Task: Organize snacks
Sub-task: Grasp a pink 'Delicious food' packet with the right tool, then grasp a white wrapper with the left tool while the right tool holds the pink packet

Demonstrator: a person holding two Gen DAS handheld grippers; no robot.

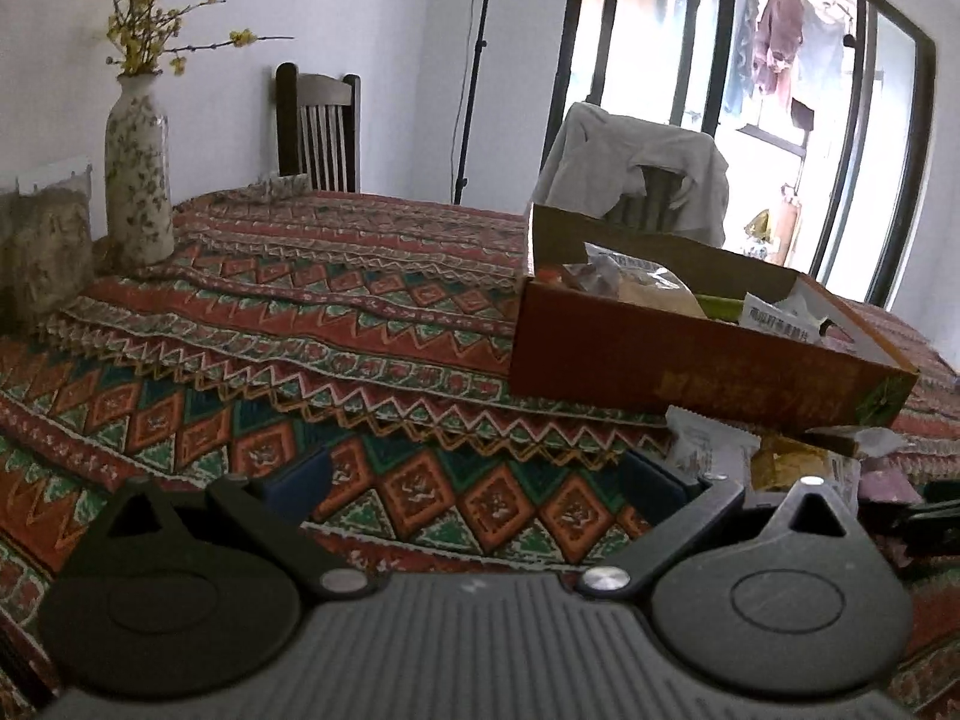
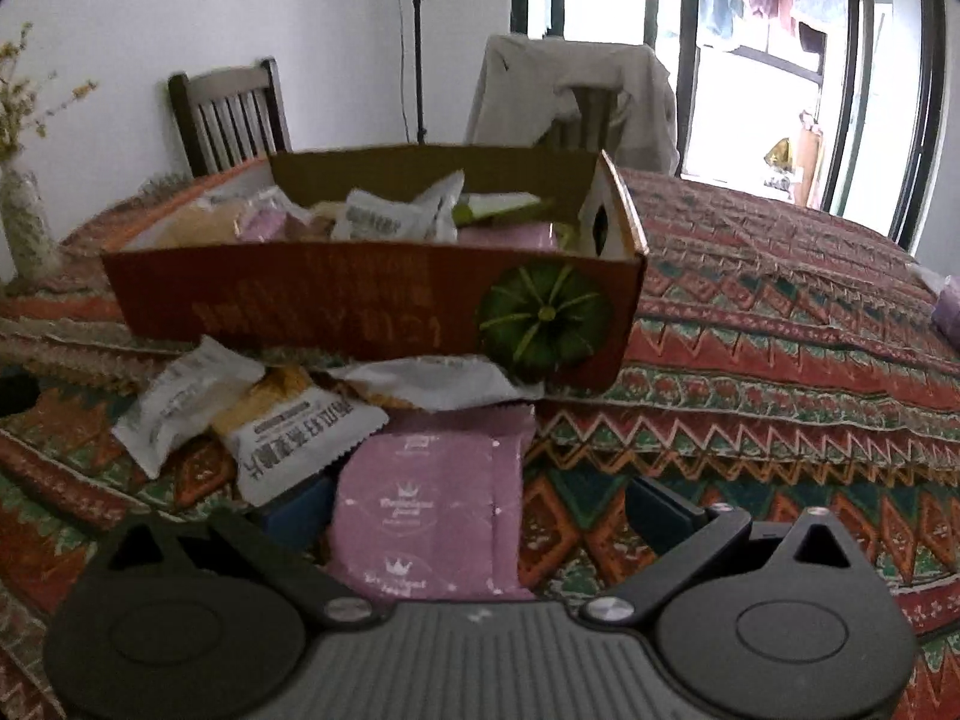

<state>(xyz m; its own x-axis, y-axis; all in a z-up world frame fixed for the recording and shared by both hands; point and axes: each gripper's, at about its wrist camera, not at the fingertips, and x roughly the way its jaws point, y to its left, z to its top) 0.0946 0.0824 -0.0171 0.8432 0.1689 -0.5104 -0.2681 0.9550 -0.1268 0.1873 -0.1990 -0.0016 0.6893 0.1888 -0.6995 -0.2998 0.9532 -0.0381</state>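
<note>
An open orange cardboard box (image 2: 336, 312) with a green pumpkin print holds several snack packets (image 2: 384, 219). The same box (image 1: 678, 354) shows at the right of the left wrist view. Loose packets lie in front of it: a white one (image 2: 174, 405), a yellow-and-white one (image 2: 294, 426), a flat pale one (image 2: 444, 381) and a purple pack (image 2: 432, 510). My right gripper (image 2: 480, 510) is open, and the purple pack lies between its fingers, nearer the left one. My left gripper (image 1: 480, 480) is open over bare cloth, left of the box.
A patterned red, green and orange cloth (image 1: 300, 312) covers the table. A flowered vase (image 1: 139, 174) with yellow branches stands far left. Two chairs (image 1: 318, 126) sit behind, one draped with a pale garment (image 2: 576, 96). A purple item (image 2: 948, 312) lies at the right edge.
</note>
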